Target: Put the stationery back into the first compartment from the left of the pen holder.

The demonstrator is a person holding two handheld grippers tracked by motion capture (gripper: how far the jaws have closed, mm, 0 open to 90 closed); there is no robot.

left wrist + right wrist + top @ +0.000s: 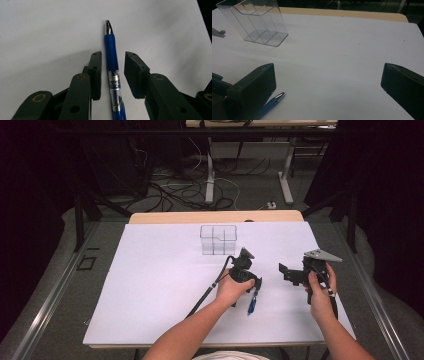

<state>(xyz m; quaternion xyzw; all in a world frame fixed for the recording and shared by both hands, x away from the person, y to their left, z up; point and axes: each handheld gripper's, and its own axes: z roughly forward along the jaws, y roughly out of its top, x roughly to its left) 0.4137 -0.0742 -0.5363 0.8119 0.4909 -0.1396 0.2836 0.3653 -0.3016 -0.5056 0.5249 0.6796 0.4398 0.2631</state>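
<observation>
The left gripper (113, 72) is straddling the blue pen (112, 60) near the clear organizer (218, 239), jaws not yet touching it; the right gripper (328, 82) is hovering wide open.

Table (150, 285): it holds everything; the person's arms come in from the near edge.
Box (218, 239): it stands upright on the table at the far side, near the middle.
Pen (252, 305): it lies flat on the table, nearer the person than the box and well apart from it.
Left gripper (254, 287): it sits over the pen, in front of the box; the pen (111, 58) runs between its two jaws, with a gap on each side.
Right gripper (290, 272): it is to the right of the left gripper and the pen, apart from both.
Pen tip (279, 96): it points toward the right gripper's side, just beside that gripper's left jaw.
</observation>
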